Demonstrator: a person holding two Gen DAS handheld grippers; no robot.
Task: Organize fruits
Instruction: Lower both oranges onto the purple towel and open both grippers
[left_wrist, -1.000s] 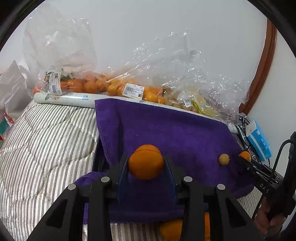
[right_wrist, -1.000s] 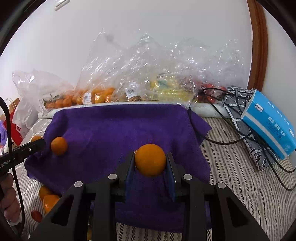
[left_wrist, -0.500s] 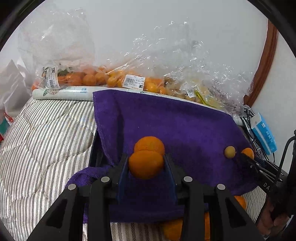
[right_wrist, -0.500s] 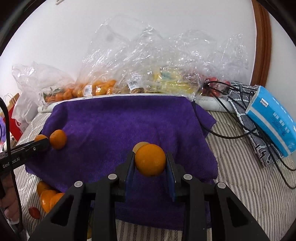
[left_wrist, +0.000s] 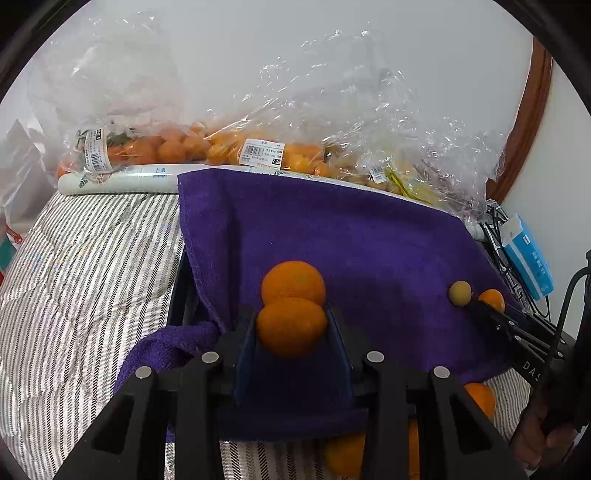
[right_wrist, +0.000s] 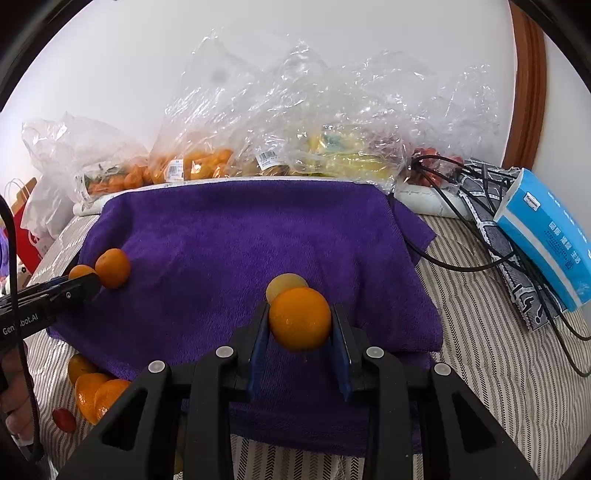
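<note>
in your left wrist view, the left gripper (left_wrist: 291, 328) has its jaws closed narrow on 1 orange (left_wrist: 291, 326), pinched across its middle above the near part of the purple towel (left_wrist: 332, 236). a second orange (left_wrist: 293, 280) lies on the towel just behind it. treat these fruits as light, round and a bit soft: they roll easily and bruise if squeezed hard, so hold them at the widest part, gently.

in your right wrist view, the right gripper (right_wrist: 300, 321) is likewise clamped narrow on 1 orange (right_wrist: 300, 319), held over the towel's near half, with a paler yellow fruit (right_wrist: 282, 286) on the towel right behind it. more oranges (right_wrist: 92, 387) lie on the striped bed just off the towel's near left corner.
</note>
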